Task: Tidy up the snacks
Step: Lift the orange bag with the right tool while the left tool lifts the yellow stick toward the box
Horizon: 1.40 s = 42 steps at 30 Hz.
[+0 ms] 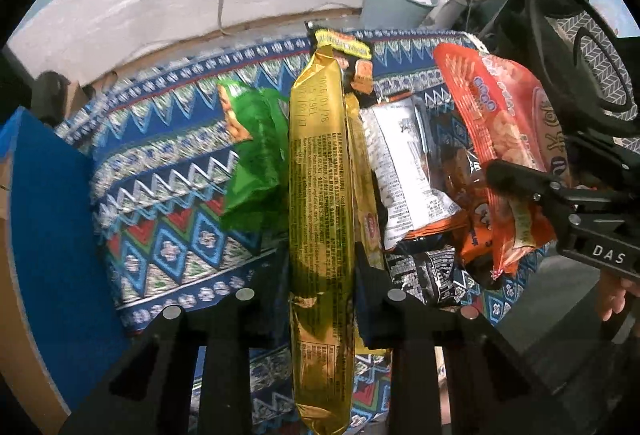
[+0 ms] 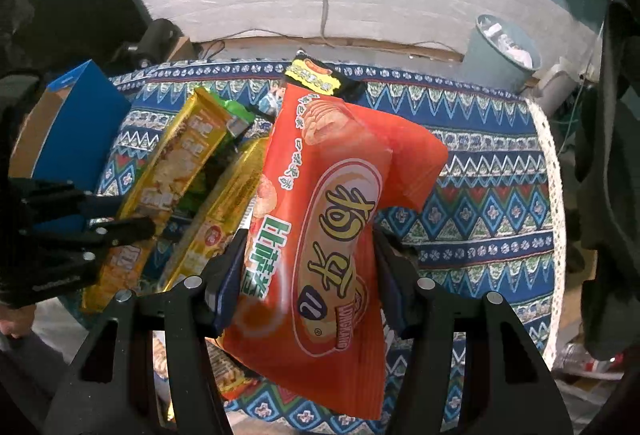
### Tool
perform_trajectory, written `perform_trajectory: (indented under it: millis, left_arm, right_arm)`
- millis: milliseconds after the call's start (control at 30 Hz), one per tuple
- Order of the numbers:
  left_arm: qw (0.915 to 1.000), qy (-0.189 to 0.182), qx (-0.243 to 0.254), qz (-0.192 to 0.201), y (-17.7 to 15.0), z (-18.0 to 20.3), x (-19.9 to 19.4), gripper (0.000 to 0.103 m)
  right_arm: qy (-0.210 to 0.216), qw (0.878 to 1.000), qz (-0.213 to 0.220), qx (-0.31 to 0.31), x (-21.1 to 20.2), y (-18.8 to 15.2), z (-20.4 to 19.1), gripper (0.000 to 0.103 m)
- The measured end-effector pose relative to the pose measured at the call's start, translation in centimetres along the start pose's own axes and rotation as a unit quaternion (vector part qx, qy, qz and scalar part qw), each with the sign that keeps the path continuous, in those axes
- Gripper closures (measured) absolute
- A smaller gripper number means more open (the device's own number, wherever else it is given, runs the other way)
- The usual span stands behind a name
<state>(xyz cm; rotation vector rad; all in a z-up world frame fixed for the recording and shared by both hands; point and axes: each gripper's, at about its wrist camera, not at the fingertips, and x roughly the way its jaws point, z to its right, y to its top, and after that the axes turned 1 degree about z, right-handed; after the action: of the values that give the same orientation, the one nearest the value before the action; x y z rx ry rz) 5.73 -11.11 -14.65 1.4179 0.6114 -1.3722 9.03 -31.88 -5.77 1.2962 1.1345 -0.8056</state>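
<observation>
Still risky: left gripper (image 1: 320,275) pinching gold pack (image 1: 320,195) at 6 o'clock, right gripper (image 2: 308,267) clamping red bag (image 2: 336,235) dead centre (both slick foil); could slip onto pile (image 1: 416,175).

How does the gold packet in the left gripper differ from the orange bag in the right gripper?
The gold packet is long and narrow; the orange bag is broad and flat. The left gripper is shut tight on the gold packet, while the right gripper holds the orange bag with its jaws further apart. Both are sealed snacks, held over the patterned cloth.
</observation>
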Motion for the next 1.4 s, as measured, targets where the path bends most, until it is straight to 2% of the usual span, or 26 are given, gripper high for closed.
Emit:
perform_trajectory:
  millis: [133, 300, 467, 667, 967, 1400]
  left_arm:
    - [0.9995, 0.023, 0.007, 0.019, -0.1, -0.3, -2.2, 0.075]
    - [0.9966, 0.07, 0.016, 0.04, -0.7, -1.4, -4.8, 0.075]
    - [0.996, 0.074, -0.001, 0.051, -1.3, -2.7, -6.9, 0.075]
    - [0.9856, 0.135, 0.03, 0.098, -2.1, -3.3, -10.5, 0.075]
    - [0.9767, 0.169, 0.024, 0.13, -3.6, -4.9, -14.0, 0.075]
    - [0.9657, 0.207, -0.028, 0.154, -5.8, -11.0, -16.8, 0.075]
  right_arm:
    - [-0.004, 1.0, 0.009, -0.013, -1.0, 0.2, -0.8, 0.045]
    - [-0.005, 0.999, 0.023, -0.026, -2.2, 0.8, -1.8, 0.045]
    - [-0.002, 0.999, 0.034, -0.039, -3.2, 1.4, -3.1, 0.045]
    - [0.004, 0.997, 0.048, -0.065, -4.4, 2.4, -5.5, 0.045]
    - [0.035, 0.991, 0.065, -0.108, -6.0, 4.3, -10.2, 0.045]
    - [0.082, 0.981, 0.064, -0.161, -5.7, 7.0, -18.2, 0.045]
